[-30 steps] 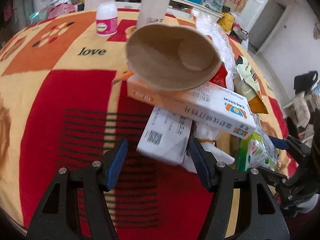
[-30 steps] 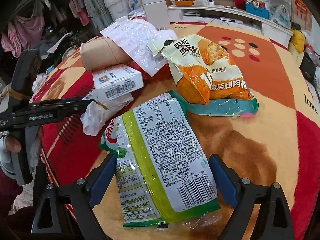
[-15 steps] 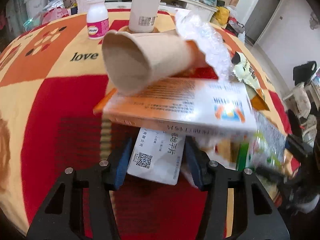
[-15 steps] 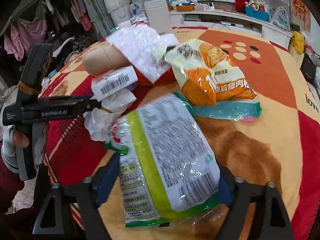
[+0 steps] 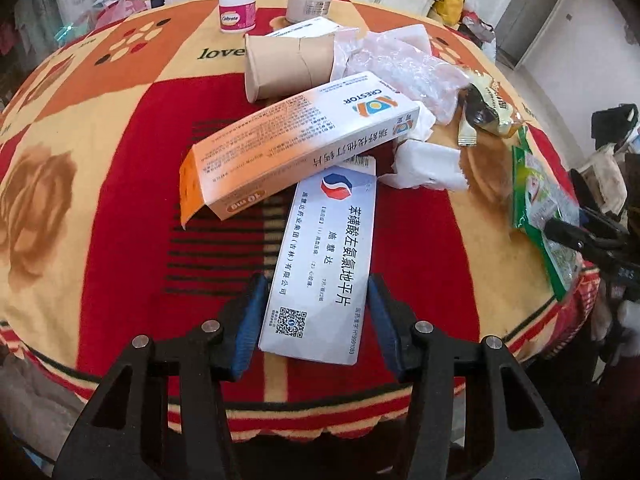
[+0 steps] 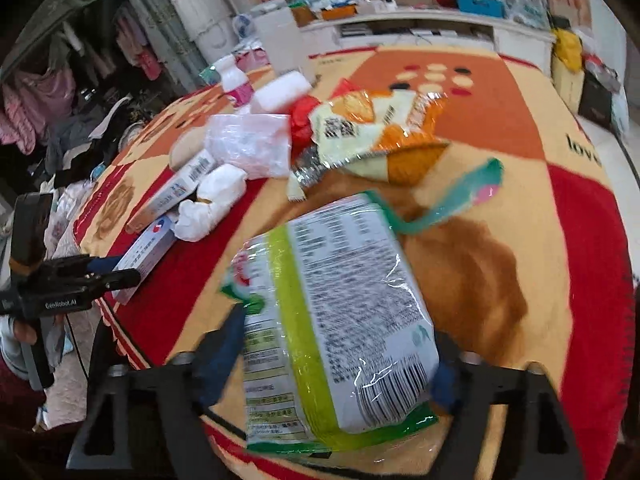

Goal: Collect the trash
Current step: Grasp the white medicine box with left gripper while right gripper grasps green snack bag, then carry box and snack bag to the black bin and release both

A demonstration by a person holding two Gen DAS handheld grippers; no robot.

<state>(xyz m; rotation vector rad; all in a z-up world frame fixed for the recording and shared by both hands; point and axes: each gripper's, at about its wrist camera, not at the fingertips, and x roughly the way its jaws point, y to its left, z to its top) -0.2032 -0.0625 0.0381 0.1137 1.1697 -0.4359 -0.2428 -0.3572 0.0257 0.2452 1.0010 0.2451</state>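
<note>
Presently mid-collection, both tools loaded; left gripper clamped across flat white-and-blue cardboard medicine box, near the table's front edge; right gripper closed on green-and-white plastic snack packet, over the same edge. Left on the blanket: orange-and-white carton, brown paper cup, crumpled white tissue. Next, judged: carry both to a bin, none in view.

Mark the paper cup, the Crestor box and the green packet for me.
paper cup (image 5: 286, 66), left wrist view, on its side wall.
Crestor box (image 5: 304, 136), left wrist view, on its top face.
green packet (image 6: 340, 320), right wrist view, on the printed back panel.
</note>
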